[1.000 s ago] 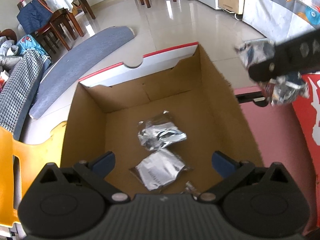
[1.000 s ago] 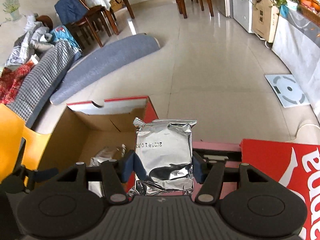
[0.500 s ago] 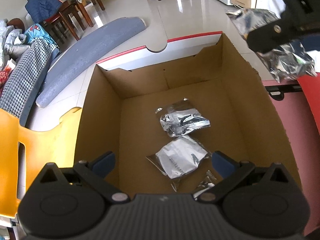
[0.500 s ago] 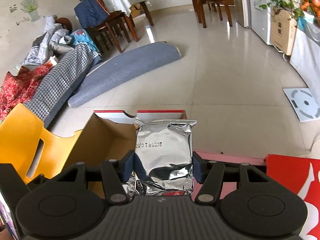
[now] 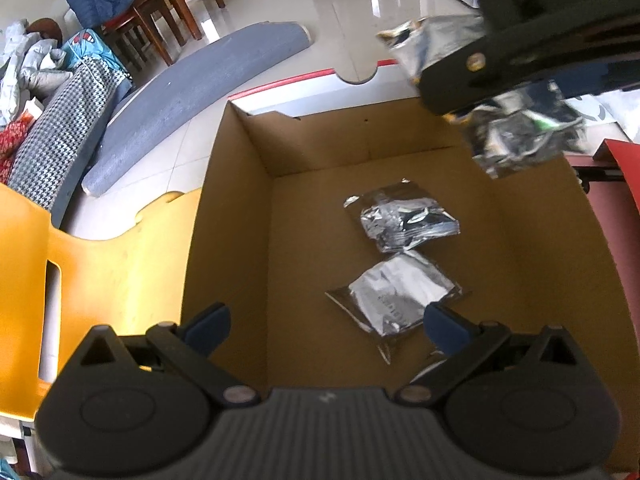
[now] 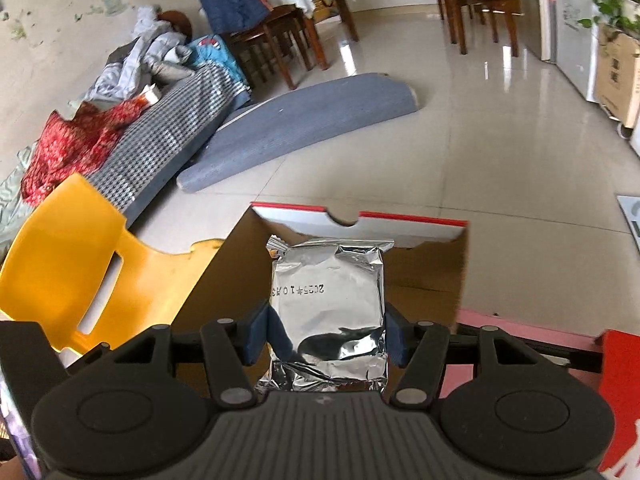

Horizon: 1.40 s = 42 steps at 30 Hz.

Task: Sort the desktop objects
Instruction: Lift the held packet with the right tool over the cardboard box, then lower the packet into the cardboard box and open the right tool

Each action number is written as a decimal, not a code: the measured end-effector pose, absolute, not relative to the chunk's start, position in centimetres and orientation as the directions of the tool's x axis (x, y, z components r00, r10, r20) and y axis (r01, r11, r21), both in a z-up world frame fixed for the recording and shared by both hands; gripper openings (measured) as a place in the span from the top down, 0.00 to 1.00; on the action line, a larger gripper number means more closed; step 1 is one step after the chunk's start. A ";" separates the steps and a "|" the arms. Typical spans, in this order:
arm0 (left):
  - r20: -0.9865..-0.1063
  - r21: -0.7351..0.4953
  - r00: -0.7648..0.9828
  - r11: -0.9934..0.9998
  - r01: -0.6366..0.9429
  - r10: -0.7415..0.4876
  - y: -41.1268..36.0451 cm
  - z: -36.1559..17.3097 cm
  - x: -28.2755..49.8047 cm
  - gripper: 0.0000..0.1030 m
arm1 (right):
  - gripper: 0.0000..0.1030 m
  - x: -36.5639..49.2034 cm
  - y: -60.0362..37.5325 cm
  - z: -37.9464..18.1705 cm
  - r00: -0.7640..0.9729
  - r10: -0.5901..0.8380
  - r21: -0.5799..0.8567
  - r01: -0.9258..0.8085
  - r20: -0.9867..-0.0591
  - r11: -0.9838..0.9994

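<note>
Glossy tiled floor (image 6: 500, 152) beyond, dining chairs at the back, a yellow chair (image 6: 68, 248) to the left.

Right claw (image 6: 326, 334) clamped on a silver foil packet (image 6: 326, 304), pads pressing both side edges, packet upright with its printed date facing the camera. Poised above the open cardboard box (image 5: 236, 240), near its far right corner in the left wrist view. Left claw (image 5: 326, 322) spread wide, holding nothing, hovering over the box's near edge. Two foil packets (image 5: 404, 224) already flat on the box floor, toward the near right.

Best done, judging from this: carry inward off the right wall, lower toward the bare floor at the far left, level the packet, then release cleanly. Risk otherwise: snagging on the far flap (image 6: 360, 226), or dropping onto the rim and tumbling outside. Left claw better kept clear.
</note>
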<state>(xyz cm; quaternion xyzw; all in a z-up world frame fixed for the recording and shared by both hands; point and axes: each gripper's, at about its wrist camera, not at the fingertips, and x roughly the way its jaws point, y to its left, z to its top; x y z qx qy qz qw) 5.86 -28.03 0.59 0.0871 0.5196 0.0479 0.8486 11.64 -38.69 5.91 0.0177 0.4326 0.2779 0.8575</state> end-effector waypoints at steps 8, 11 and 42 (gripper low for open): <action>-0.878 0.185 0.447 0.983 -0.007 0.168 -27.3 0.7 5.8 0.00 | 0.44 13.2 -37.4 3.3 0.444 0.450 0.256 -0.431 -0.775 0.865; -0.881 0.181 0.443 0.983 -0.012 0.168 -27.2 0.5 5.8 0.00 | 0.44 13.6 -37.3 2.6 0.445 0.427 0.238 -0.419 -0.787 0.876; -0.893 0.195 0.414 0.981 0.002 0.177 -26.7 -0.5 5.9 0.00 | 0.42 15.9 -34.7 -1.2 0.440 0.311 0.158 -0.350 -0.843 0.923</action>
